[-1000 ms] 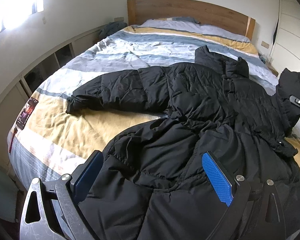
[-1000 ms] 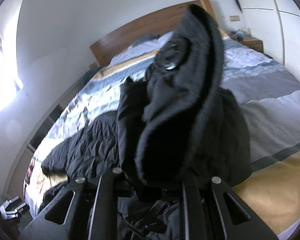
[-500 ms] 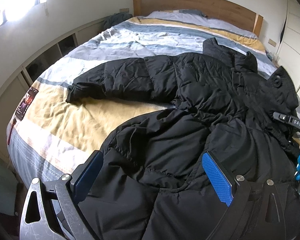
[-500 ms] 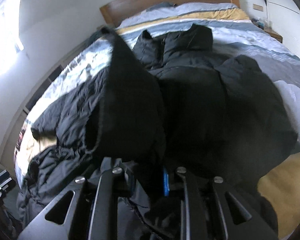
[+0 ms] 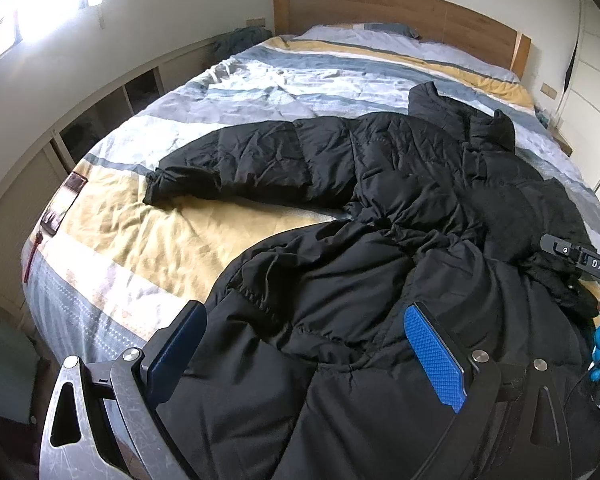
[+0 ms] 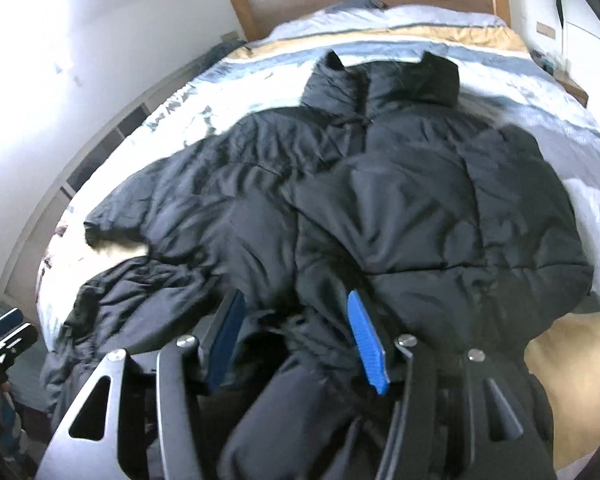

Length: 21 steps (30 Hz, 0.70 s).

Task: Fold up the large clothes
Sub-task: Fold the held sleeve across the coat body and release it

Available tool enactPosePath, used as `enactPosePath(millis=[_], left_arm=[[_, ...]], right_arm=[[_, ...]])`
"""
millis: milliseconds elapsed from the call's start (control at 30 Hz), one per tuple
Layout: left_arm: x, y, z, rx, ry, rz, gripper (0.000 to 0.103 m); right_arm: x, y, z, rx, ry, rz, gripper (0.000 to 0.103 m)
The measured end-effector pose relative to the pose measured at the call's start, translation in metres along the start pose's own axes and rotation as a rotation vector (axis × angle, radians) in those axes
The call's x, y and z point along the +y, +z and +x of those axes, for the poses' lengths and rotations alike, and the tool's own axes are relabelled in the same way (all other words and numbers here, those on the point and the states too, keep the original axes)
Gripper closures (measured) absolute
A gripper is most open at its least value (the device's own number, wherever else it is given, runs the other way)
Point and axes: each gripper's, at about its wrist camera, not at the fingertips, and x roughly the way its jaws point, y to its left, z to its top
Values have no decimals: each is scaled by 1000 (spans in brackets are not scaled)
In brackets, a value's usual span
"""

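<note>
Lying across the near right of the bed (image 5: 228, 76): jacket (image 5: 380, 208), right sleeve now folded over its body, left sleeve (image 5: 236, 164) still out. Just opening, right gripper (image 6: 296, 332), apparently releasing. Hovering spread, left gripper (image 5: 304, 348), gripping nothing.

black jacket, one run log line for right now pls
black jacket: spread on bed | right sleeve: folded over body | right gripper: just opened, sleeve released | left gripper: open over hem

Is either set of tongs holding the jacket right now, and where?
Neither. Left tongs and right tongs stand open over the black jacket; the right has just been opening.
</note>
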Motion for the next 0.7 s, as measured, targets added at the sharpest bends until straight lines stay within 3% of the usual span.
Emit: enactPosePath(millis=[267,467,700], left_arm=[[-7,7,-50,-61,-2,15,5],[-25,12,-82,-94,-37,26,5],[-65,26,-92,-117,-72,66,5]], right_arm=[[9,-2,-66,-88,-4,11,50],[-14,-9,-116,-153,-47,59,50],[-52,-12,-152,-192,-116,99,50]])
